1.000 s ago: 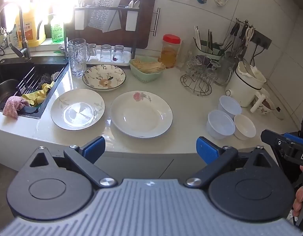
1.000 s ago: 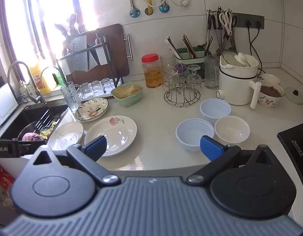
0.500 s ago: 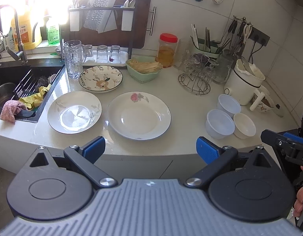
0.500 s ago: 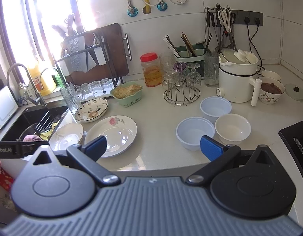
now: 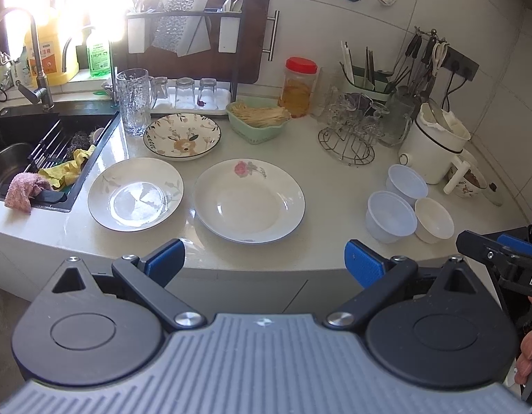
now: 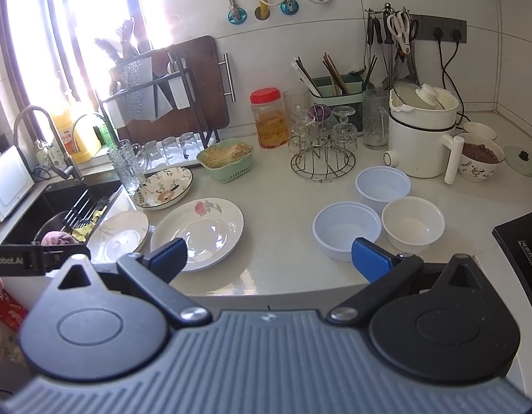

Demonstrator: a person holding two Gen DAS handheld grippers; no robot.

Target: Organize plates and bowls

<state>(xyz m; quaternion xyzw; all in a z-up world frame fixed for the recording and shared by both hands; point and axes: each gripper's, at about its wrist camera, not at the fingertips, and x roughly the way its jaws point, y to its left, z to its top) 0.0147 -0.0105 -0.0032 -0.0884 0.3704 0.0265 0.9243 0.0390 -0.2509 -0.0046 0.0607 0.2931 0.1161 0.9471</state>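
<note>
Across the middle of the left wrist frame, three plates lie on the pale bench (image 5: 335, 186): a rose plate (image 5: 249, 200) at center, a leaf-patterned plate (image 5: 135, 193) just left of it beside the black sink (image 5: 31, 151), and a floral plate (image 5: 182, 136) above them, near a tall glass mug (image 5: 133, 101). At right of that frame sit three bowls in a tight cluster: a near plastic bowl (image 5: 391, 216), a far plastic bowl (image 5: 406, 185) above it, and a white bowl (image 5: 434, 219) at lower right, all just beside one another. A white kettle (image 5: 435, 148) stands above the bowls, a wire glass rack (image 5: 350, 138) left of it, and a green basket (image 5: 259, 122) with a red-lidded jar (image 5: 298, 86) behind it in the upper center.

The left gripper (image 5: 262, 263) fills the bottom of its frame, its blue-padded fingers (image 5: 164, 262) spread wide and holding nothing, short of the bench edge. The right gripper (image 6: 268, 257) sits likewise low in the right wrist frame, its fingers (image 6: 371, 258) released and empty; one pad overlaps the rose plate's lower rim in the picture and the other overlaps the near plastic bowl, though whether they touch cannot be told.
</note>
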